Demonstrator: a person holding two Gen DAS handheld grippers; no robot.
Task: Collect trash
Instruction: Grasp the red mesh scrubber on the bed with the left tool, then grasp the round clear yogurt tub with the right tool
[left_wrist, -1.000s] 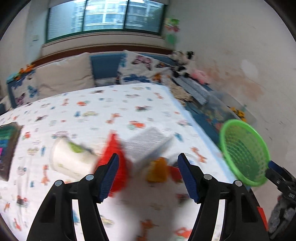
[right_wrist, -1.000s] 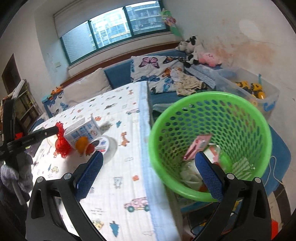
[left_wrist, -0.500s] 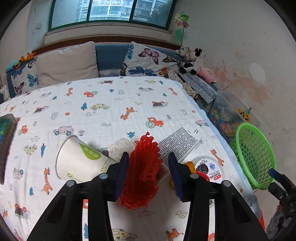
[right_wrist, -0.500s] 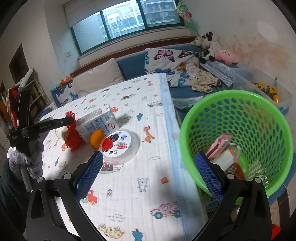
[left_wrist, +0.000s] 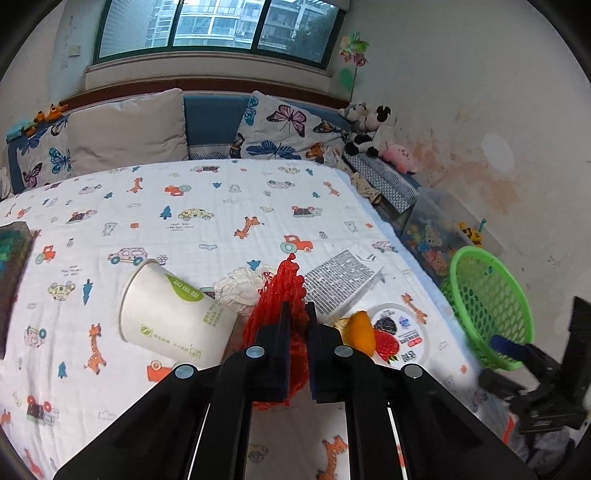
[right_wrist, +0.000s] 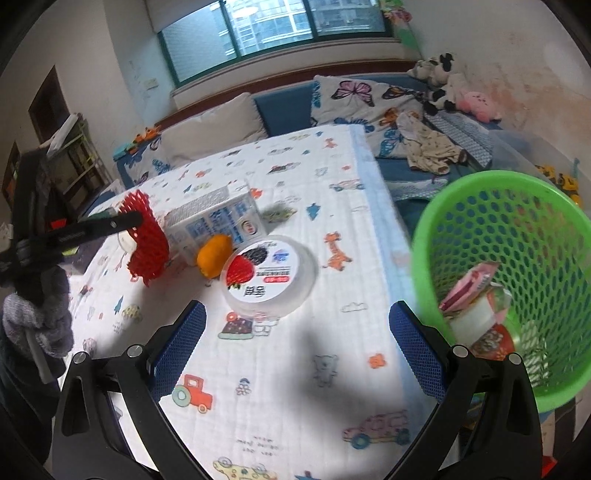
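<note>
Trash pile on a table under a cartoon-print cloth (left_wrist: 207, 206); all places given relative to the red foam fruit net (left_wrist: 286, 284). Left gripper (left_wrist: 297, 325): jaws have just been closing and now pinch the red foam fruit net between the pads, nearly together; in the right wrist view the net hangs from this gripper's tip just above the cloth, with a grey-gloved hand (right_wrist: 37, 317) behind it. Paper cup (left_wrist: 173, 317): white with a green mark, lying on its side, mouth away from the net, just left of it. Crumpled white tissue (left_wrist: 238, 286): touching the net on its left, behind the cup. Milk carton (left_wrist: 341, 277): lying flat just right of the net. Orange peel (left_wrist: 362, 332): near right of the net, in front of the carton. Round plastic lid (left_wrist: 400, 338) with strawberry label: beyond the peel, touching it. Green basket (right_wrist: 509, 273): well right of the net, off the table's edge, holding wrappers. Right gripper (right_wrist: 297, 325): jaws wide apart, nothing between them, over bare cloth near the lid, the basket rim just beside its right finger.
</note>
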